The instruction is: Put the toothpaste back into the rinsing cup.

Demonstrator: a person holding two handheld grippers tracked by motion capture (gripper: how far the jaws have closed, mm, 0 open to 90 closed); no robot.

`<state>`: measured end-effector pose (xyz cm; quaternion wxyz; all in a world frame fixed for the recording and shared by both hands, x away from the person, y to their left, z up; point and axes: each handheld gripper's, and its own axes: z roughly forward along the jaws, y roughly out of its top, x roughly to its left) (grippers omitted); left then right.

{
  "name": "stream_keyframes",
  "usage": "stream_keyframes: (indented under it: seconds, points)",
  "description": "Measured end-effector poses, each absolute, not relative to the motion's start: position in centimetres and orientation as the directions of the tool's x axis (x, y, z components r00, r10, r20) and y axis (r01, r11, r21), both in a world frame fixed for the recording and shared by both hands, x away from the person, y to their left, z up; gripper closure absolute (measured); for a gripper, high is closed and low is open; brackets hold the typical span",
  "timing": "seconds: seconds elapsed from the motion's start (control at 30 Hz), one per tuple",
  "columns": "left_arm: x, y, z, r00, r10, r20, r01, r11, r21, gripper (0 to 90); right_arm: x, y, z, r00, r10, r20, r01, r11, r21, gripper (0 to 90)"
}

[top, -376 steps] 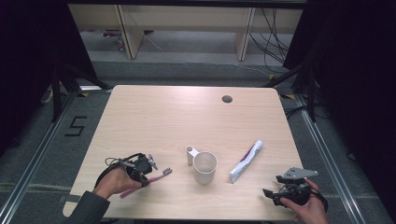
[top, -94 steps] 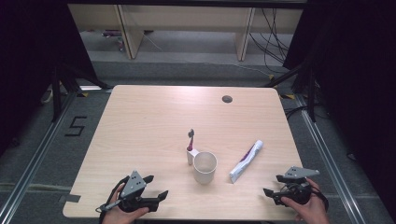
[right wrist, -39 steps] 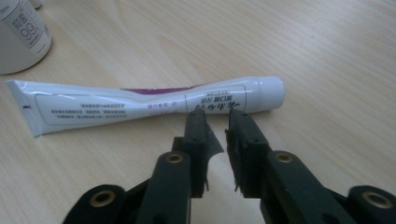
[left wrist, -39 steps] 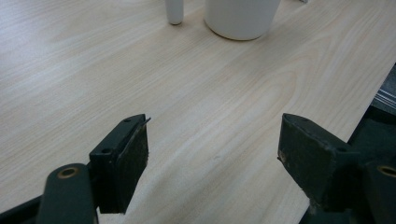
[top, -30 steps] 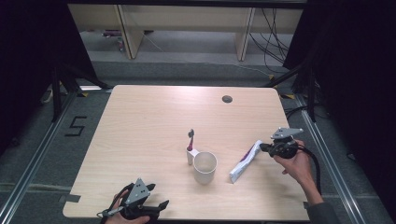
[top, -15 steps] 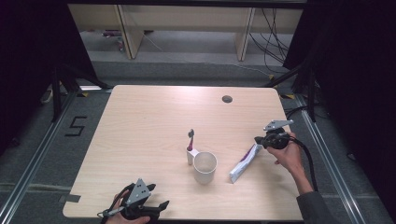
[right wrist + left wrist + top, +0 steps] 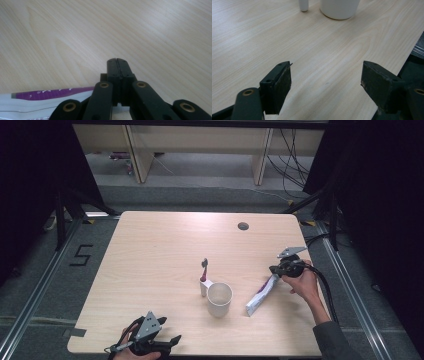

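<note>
A white cup [image 7: 219, 298] stands mid-surface [image 7: 160, 250], a toothbrush [image 7: 204, 270] touching its handle; a dark hole [image 7: 243, 226] lies far back.

Hand-held gripper [image 7: 325, 82] jaws wide apart over wooden table [image 7: 262, 32], white cup [image 7: 339, 8] base ahead

Light wooden table [image 7: 165, 245], grey carpeted floor [image 7: 45, 290], wooden shelving behind [image 7: 145, 150], black curtains [image 7: 30, 175] at both sides
</note>
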<state>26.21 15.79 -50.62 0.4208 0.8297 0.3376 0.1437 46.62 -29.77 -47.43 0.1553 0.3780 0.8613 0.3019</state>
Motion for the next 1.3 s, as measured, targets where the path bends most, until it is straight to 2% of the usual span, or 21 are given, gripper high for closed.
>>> stream_keyframes:
  seconds: [0.23,0.4,0.57,0.7,0.77,1.07,1.1,1.17,1.2,1.3]
  points:
    - [26.2,15.8,-50.6,0.734,0.678,-0.049,0.44,-0.419,0.794,24.0,46.9,-29.7,-47.9,-0.684,0.725,-0.074,0.529,0.564,0.634,89.7]
    - [26.2,15.6,-50.7,0.731,0.68,-0.057,0.441,-0.407,0.8,24.0,46.4,-29.6,-48.0,-0.66,0.751,-0.03,0.58,0.534,0.616,89.6]
    - [26.1,15.7,-50.7,0.733,0.678,-0.058,0.441,-0.409,0.799,24.0,45.9,-29.9,-48.0,-0.664,0.747,-0.032,0.583,0.544,0.604,89.5]
    - [26.1,15.6,-50.7,0.731,0.68,-0.062,0.443,-0.403,0.801,24.0,45.0,-30.5,-47.8,-0.648,0.761,-0.005,0.609,0.522,0.598,89.1]
    - [26.2,15.7,-50.6,0.738,0.673,-0.033,0.437,-0.44,0.784,24.0,44.6,-30.8,-47.8,-0.629,0.777,0.01,0.63,0.502,0.592,89.1]
    - [26.1,15.7,-50.6,0.736,0.676,-0.039,0.44,-0.434,0.786,24.1,42.8,-32.4,-48.2,-0.627,0.779,0.017,0.63,0.494,0.599,88.6]
    - [26.1,15.6,-50.6,0.736,0.676,-0.047,0.441,-0.424,0.791,24.1,42.3,-32.3,-48.0,-0.607,0.793,0.053,0.662,0.468,0.585,88.7]
    - [26.1,15.6,-50.6,0.738,0.673,-0.048,0.44,-0.426,0.791,24.1,42.0,-32.7,-48.2,-0.622,0.783,0.023,0.635,0.487,0.6,88.4]
    - [26.1,15.6,-50.6,0.736,0.675,-0.051,0.442,-0.424,0.79,24.1,41.6,-32.7,-48.0,-0.612,0.79,0.044,0.657,0.477,0.584,88.3]
    - [26.0,15.5,-50.7,0.734,0.676,-0.059,0.445,-0.413,0.795,24.1,40.9,-33.1,-48.1,-0.617,0.786,0.046,0.643,0.47,0.604,88.3]
